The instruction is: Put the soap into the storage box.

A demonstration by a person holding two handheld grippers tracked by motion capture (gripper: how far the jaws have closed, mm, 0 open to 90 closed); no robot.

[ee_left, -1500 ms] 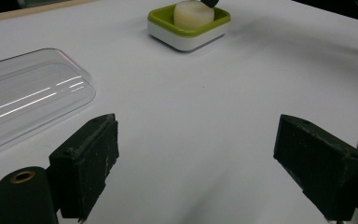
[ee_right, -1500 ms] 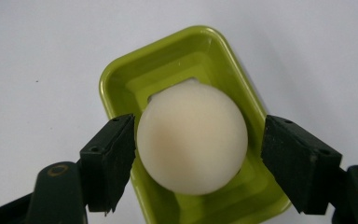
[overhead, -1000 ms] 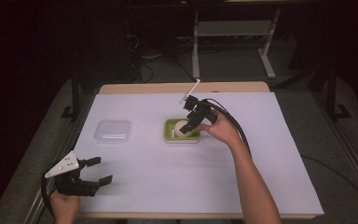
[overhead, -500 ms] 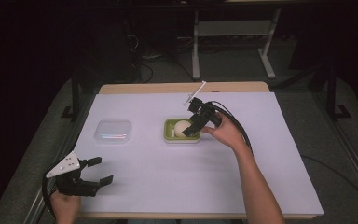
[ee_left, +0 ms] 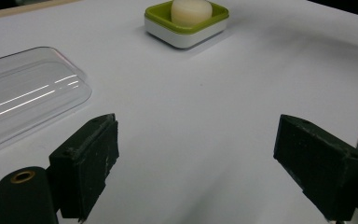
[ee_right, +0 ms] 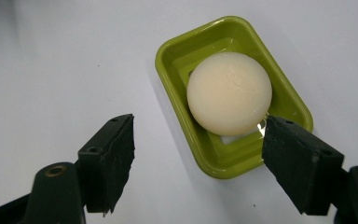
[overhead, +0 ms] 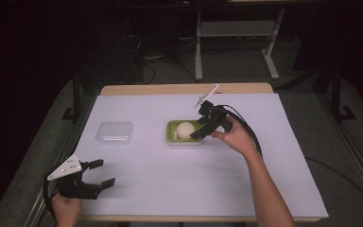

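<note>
Dark room all round, cables and a pale metal stand on the floor behind, and in the middle a table (overhead: 137,189) under a white sheet with a wooden edge at the far side. From the high view, the right gripper (overhead: 201,130) sits at the right-hand end of the green soap dish (overhead: 171,135), tilted down toward it, jaws spread wide and holding nothing; the right hand (overhead: 234,137) wraps it from behind, forearm running in from the bottom edge. The round cream soap bar (overhead: 185,130) lies in the dish, apart from the jaws. Down at the near left corner, the left gripper (overhead: 99,175) rests low over the sheet, jaws parted and empty, well apart from the dish. A clear plastic lid (overhead: 115,133) lies left of the dish, near but not touching. The left hand is cut off by the bottom edge.

Left gripper view now: both black jaws stand wide apart over bare sheet, the lid (ee_left: 23,98) ahead on the left and cut by the frame, the dish (ee_left: 186,29) with its soap bar (ee_left: 191,10) far ahead, soap top clipped.

Right gripper view: looking down on the dish (ee_right: 182,51), soap bar (ee_right: 229,93) sitting in it. Jaws gape; the right-hand jaw overlaps the dish's near rim, whether touching is hard to tell.
</note>
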